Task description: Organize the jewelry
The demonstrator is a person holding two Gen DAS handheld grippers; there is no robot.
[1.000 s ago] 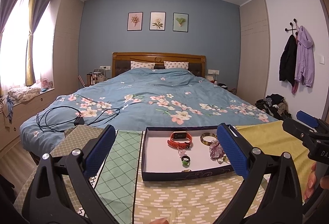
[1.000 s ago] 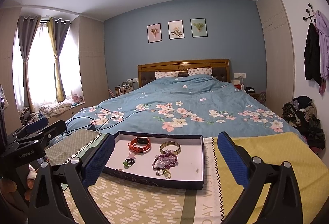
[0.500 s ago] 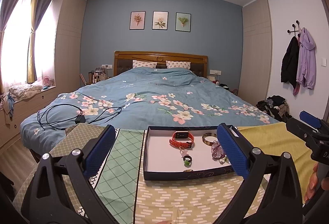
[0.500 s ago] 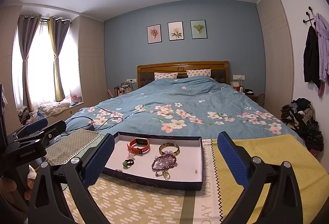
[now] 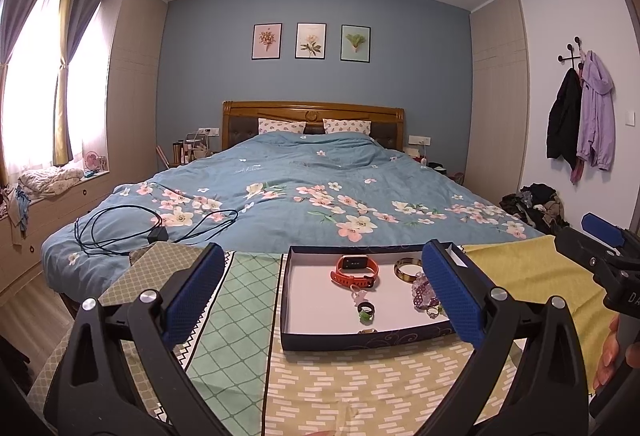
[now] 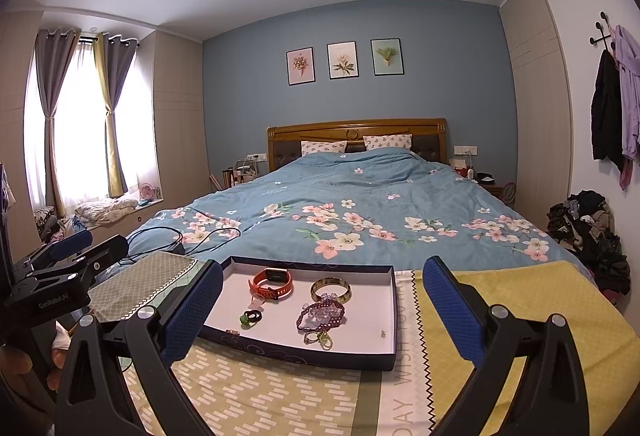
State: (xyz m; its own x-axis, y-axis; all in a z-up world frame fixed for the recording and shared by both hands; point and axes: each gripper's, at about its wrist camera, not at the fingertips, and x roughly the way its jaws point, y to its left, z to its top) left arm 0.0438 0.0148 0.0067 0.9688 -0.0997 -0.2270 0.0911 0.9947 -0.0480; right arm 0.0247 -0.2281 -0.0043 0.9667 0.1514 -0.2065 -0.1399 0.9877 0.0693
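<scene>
A shallow dark-blue tray (image 5: 360, 341) (image 6: 304, 354) with a white floor lies on a patterned cloth. In it are an orange smartwatch (image 5: 354, 270) (image 6: 272, 283), a gold bangle (image 5: 407, 270) (image 6: 330, 289), a purple bead bracelet (image 6: 320, 316) (image 5: 422, 292), a black ring with a green stone (image 5: 366, 312) (image 6: 250, 317) and small charms (image 6: 319, 339). My left gripper (image 5: 320, 298) is open and empty, held back from the tray's near side. My right gripper (image 6: 320, 310) is open and empty, also short of the tray.
The cloth-covered table (image 5: 320, 388) stands at the foot of a bed with a blue floral quilt (image 5: 304, 196). A black cable and charger (image 5: 156, 232) lie on the bed's left corner. Clothes are piled on the floor at the right (image 6: 592, 236).
Both cameras have tilted up slightly, so the tray sits a little lower in each view. Both grippers stay open. Nothing in the tray has moved.
</scene>
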